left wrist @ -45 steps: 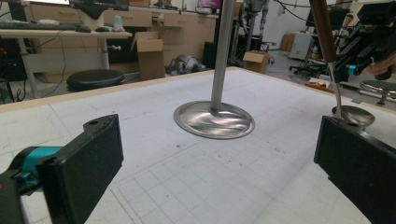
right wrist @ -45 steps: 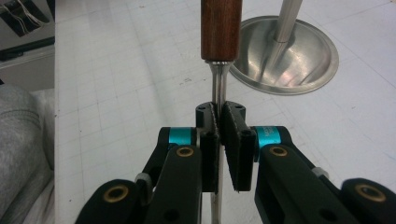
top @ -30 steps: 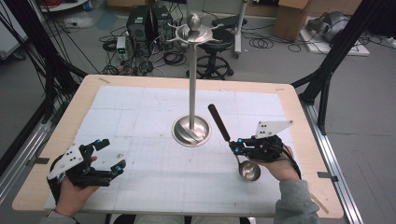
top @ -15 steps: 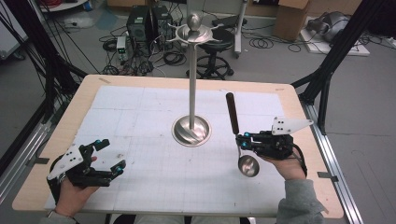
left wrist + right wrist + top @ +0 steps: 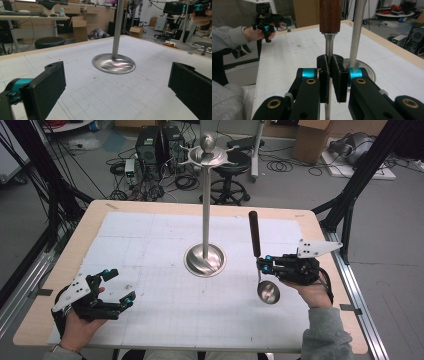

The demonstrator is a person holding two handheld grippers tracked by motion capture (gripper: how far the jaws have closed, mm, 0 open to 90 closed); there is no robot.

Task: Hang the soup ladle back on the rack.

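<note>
While the table (image 5: pixel 150 227) and stand (image 5: pixel 205 210) sit unchanged, the ladle (image 5: pixel 260 265) has swung from slanted to upright, bowl clear of the mat, right of the stand. Right gripper (image 5: pixel 261 266) clamps its shaft; left gripper (image 5: pixel 120 287) rests open. Likely readied for hanging.

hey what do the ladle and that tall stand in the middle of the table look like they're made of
Ladle: the bowl and thin shank look like polished metal, probably steel, since they gleam. Its handle looks like dark wood with a reddish-brown grain, held upright by the right claw.
Stand: seemingly brushed or polished steel; its round base shows streaky reflections.
</note>
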